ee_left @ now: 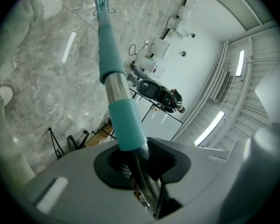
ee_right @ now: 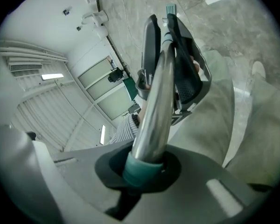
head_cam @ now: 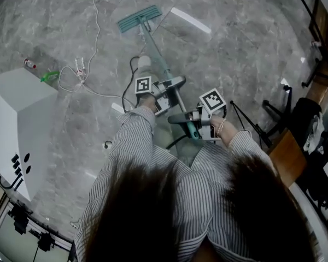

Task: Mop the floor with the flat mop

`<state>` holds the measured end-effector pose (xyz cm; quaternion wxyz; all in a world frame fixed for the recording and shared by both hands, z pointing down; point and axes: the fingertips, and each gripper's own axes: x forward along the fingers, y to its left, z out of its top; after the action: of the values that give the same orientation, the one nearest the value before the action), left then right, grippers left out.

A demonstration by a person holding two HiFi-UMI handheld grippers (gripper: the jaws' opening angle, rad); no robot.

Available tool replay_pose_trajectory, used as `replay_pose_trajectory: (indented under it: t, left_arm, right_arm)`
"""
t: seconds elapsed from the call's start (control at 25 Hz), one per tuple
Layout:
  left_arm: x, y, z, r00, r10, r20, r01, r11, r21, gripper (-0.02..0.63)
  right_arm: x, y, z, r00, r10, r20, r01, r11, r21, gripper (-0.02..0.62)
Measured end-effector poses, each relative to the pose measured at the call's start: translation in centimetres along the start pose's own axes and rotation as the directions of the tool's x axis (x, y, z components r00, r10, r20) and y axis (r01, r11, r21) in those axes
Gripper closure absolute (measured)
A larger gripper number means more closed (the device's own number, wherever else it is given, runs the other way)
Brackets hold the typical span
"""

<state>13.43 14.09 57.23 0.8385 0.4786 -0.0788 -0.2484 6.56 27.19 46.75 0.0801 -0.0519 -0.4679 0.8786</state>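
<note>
Grey marbled floor (head_cam: 235, 42); flat mop (head_cam: 157, 52) reaches out ahead of the person, its long axis running from the tools forward and slightly left to the teal mop head (head_cam: 139, 18), flat on the floor; left tool (head_cam: 169, 87) clamped on the pole, nearer the head; right tool (head_cam: 190, 119) clamped at the pole's upper end; the coming stroke likely follows that axis

White box (head_cam: 13, 113), perhaps a bottle (head_cam: 80, 66)
</note>
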Motion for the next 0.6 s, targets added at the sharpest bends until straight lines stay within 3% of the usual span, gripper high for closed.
replay_pose_trajectory:
  t: [0.32,0.6]
  left_arm:
    - [0.6,-6.7,12.2,0.998,-0.033,0.051,0.033,0.999,0.001,0.522]
    - [-0.5,-14.1,26.7,0.997,-0.006,0.077,0.004,1.000,0.020,0.517]
  right_arm:
    - [3.9,6.5,11.3,1.000,-0.016,0.017,0.016,1.000,-0.019,0.594]
    - [10.4,13.6,24.8,0.998,0.000,0.064,0.001,1.000,-0.019,0.594]
